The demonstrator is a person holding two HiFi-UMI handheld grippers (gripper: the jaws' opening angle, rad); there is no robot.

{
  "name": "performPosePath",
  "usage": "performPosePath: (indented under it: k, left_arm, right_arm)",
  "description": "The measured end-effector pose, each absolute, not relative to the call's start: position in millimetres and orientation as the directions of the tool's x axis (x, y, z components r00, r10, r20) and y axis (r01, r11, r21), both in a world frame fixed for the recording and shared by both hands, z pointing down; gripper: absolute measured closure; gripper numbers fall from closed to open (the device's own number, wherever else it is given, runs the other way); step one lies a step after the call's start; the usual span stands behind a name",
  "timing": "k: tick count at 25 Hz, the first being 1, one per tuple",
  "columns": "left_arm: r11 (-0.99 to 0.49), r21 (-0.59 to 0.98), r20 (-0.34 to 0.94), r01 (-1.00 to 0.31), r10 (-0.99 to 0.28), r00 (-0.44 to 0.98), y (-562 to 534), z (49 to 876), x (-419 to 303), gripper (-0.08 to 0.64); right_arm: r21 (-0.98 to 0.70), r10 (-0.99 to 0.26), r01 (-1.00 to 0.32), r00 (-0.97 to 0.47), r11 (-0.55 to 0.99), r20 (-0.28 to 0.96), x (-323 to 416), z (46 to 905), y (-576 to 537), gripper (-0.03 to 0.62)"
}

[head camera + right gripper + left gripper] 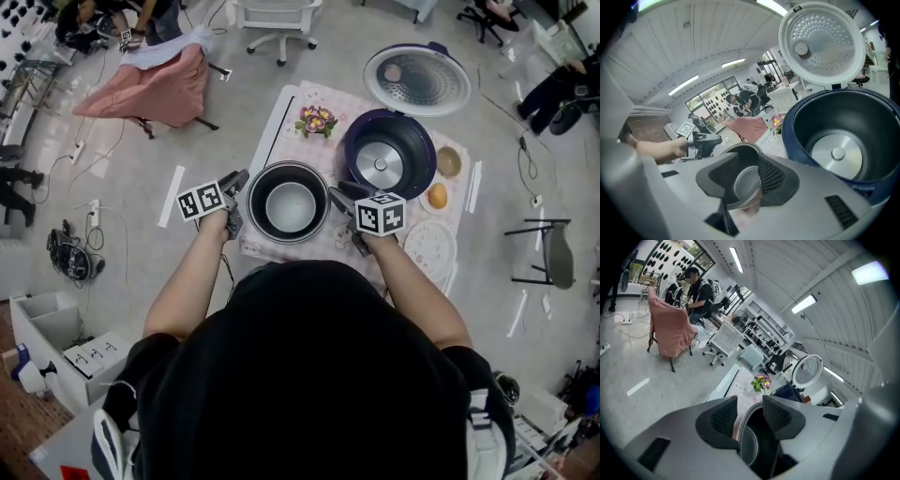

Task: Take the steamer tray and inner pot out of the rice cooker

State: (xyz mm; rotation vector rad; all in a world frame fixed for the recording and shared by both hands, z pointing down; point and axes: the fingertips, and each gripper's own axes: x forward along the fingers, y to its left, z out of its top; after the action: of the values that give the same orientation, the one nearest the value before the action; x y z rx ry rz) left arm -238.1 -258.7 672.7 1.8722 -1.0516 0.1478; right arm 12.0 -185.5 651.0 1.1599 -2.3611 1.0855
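Observation:
The inner pot [289, 202], a silver bowl with a dark rim, stands on the pink table mat [281, 127] left of the rice cooker. My left gripper [236, 199] is at the pot's left rim and my right gripper [342, 217] at its right rim. In the left gripper view the left gripper [750, 408] stands open over the rim of the pot [749, 441], with its pads clear of it. The right gripper [747, 164] is open too, with the pot [743, 185] below the gap. The dark blue rice cooker [352, 155] is empty, and its lid [417, 80] is up. The white perforated steamer tray [429, 246] lies on the mat at the right.
A flower pot [317, 120] stands behind the inner pot. A small bowl [449, 162] and an orange object [437, 196] sit right of the cooker. A pink-draped chair [150, 84] and a white office chair [277, 19] stand on the floor beyond the table.

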Motion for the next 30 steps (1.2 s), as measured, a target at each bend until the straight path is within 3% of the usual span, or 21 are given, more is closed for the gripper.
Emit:
performPosePath:
  k: [16,30]
  left_arm:
    - [-0.488,0.483,0.400,-0.727,-0.616,0.679,-310,574,-150,0.360]
    - [-0.674,0.437,0.340,-0.596,-0.489,0.803,-294,533,-46,0.347]
  right_arm:
    - [-0.420,-0.745,-0.832,-0.530,0.363,0.405,106,552,-183,0.411]
    - [-0.337,-0.881,-0.923,-0.308,0.185,0.360,216,509,-139,0.402]
